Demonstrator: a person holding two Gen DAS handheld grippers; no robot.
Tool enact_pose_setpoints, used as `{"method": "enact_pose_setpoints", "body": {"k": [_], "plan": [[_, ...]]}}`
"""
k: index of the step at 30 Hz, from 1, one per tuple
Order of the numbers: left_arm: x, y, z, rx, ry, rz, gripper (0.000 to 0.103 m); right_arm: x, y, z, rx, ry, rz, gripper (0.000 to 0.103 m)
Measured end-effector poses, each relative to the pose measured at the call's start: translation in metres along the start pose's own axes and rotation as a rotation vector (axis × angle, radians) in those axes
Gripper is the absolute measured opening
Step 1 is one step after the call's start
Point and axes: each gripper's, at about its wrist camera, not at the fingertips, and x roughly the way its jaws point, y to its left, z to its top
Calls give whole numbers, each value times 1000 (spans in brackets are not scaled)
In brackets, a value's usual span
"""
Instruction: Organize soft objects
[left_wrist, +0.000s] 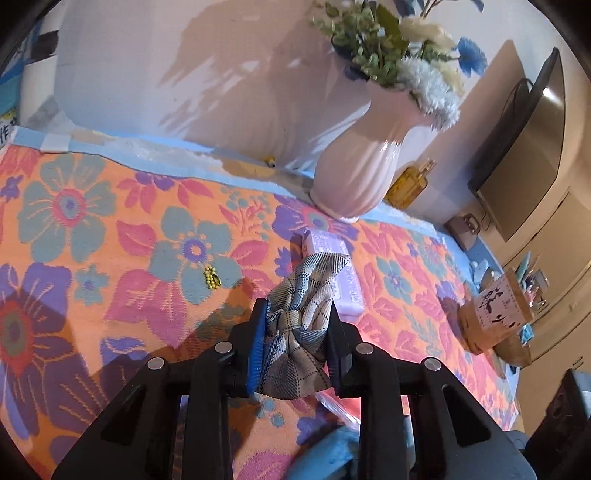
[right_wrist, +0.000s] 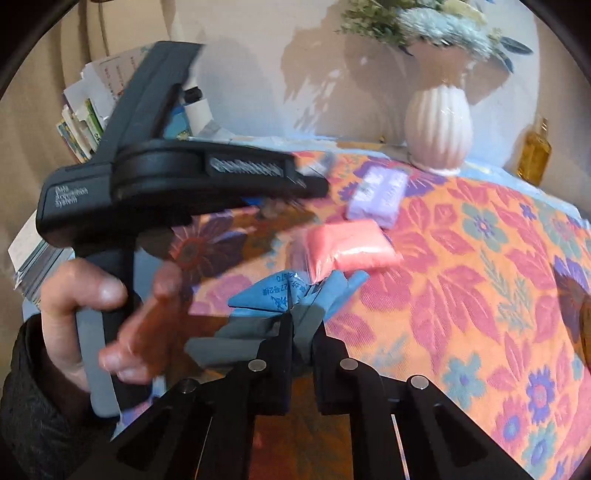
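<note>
My left gripper is shut on a grey plaid knotted cloth and holds it above the floral tablecloth. A purple tissue pack lies just beyond it; it also shows in the right wrist view. My right gripper is shut on a blue packet with printed text. A pink soft pack lies just past that packet. The left gripper's body and the hand holding it fill the left of the right wrist view.
A white ribbed vase with flowers stands at the table's back, with an amber bottle beside it. A small yellow bead cluster lies on the cloth. A cardboard box sits at the right edge. Papers are stacked at the left.
</note>
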Motion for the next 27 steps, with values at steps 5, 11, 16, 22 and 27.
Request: {"method": "enact_pose_setpoints", "body": {"k": [5,11,16,22,27], "plan": [[-12,-9,-12,23,3,15,23,-21,-35,-19,60,21,-34,8],[-32,-25,-43,32,7,4,23,-52,-81,-44,139,44,-83,8],[-42,-44,-72,66,31,15,23,-73,-103,-59,172,40,-109,8],[-46,-69,-91,174,-9,93,23,-77,-116,-72,255,67,-80,62],[-46,-71,-93,205,-22,111,24,-72,-111,-67,294,34,-43,85]]}}
